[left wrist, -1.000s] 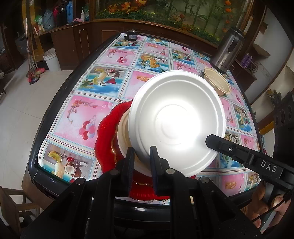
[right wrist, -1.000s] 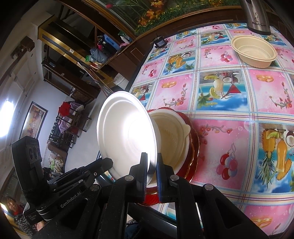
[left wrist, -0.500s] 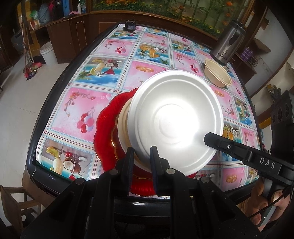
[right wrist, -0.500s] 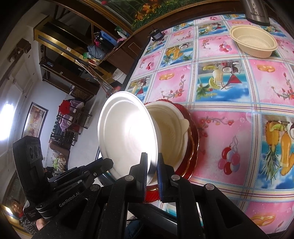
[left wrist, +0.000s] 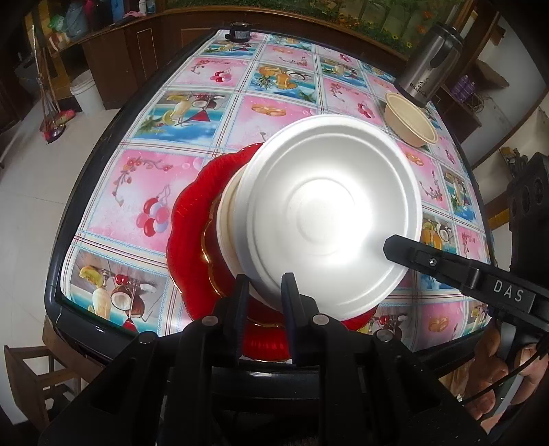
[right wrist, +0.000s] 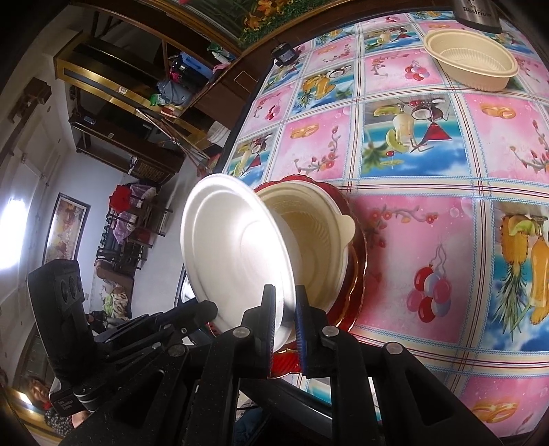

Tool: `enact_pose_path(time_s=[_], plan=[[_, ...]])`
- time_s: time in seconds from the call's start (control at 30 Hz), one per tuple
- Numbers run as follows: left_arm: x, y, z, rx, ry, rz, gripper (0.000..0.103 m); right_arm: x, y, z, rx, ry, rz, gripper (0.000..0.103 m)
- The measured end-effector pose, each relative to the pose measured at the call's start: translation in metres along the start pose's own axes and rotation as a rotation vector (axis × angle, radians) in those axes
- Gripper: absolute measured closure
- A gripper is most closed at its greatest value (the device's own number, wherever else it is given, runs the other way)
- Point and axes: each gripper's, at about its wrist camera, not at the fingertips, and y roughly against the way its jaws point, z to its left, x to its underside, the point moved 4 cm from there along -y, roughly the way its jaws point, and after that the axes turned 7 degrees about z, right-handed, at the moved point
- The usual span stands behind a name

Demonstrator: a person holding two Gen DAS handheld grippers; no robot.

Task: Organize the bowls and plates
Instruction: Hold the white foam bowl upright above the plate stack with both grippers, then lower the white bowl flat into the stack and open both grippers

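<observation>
White round foam plate (left wrist: 329, 212), smooth, with raised concentric rings on its underside; held tilted on edge, just ahead of both grippers and above the stack beneath it. Left gripper (left wrist: 262, 291): fingers closed on the plate's near rim, one finger on each face. Right gripper (right wrist: 284, 302): clamped likewise on the rim of the same plate (right wrist: 236, 254), its fingers nearly together with only the thin edge between them.

Cream ribbed plastic bowl (right wrist: 308, 236), round with a small tab on the rim; sits directly behind the tilted plate, open side up, touching or very nearly touching the plate's lower face. In the left wrist view only its side wall (left wrist: 228, 219) shows.

Red scalloped plates with gold trim (left wrist: 192, 236), stacked under the cream bowl, at the near edge of the table, just beyond the finger tips.

Second cream ribbed plastic bowl (right wrist: 471, 60), empty, well apart at the far side, just beside a stainless steel kettle (left wrist: 430, 65).

Table with pink and blue fruit-print oilcloth (left wrist: 147, 192), dark rim.

Small black object (left wrist: 238, 32), far end of table; kind not discernible.
</observation>
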Motion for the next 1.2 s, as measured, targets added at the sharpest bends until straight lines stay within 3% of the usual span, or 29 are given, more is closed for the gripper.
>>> enact_pose_path(time_s=[0.77, 0.9, 0.97, 1.03, 1.13, 1.2], plan=[[-0.002, 0.0, 0.004, 0.051, 0.036, 0.021, 0.084, -0.001, 0.002, 0.005, 0.011, 0.002, 0.004, 0.088], [-0.003, -0.002, 0.003, 0.059, 0.035, 0.032, 0.078, -0.001, -0.001, 0.005, 0.009, 0.001, 0.013, 0.076], [-0.004, -0.002, 0.004, 0.059, 0.04, 0.033, 0.075, -0.001, 0.002, 0.006, 0.022, 0.011, 0.0, 0.075], [-0.004, -0.001, 0.004, 0.072, 0.042, 0.038, 0.07, -0.001, 0.004, 0.007, 0.02, 0.01, -0.002, 0.067], [-0.004, 0.002, 0.003, 0.08, 0.037, 0.035, 0.069, -0.002, 0.008, 0.005, 0.023, 0.007, -0.012, 0.064], [-0.004, 0.003, 0.003, 0.087, 0.039, 0.038, 0.06, -0.002, 0.01, 0.004, 0.019, 0.001, -0.017, 0.062]])
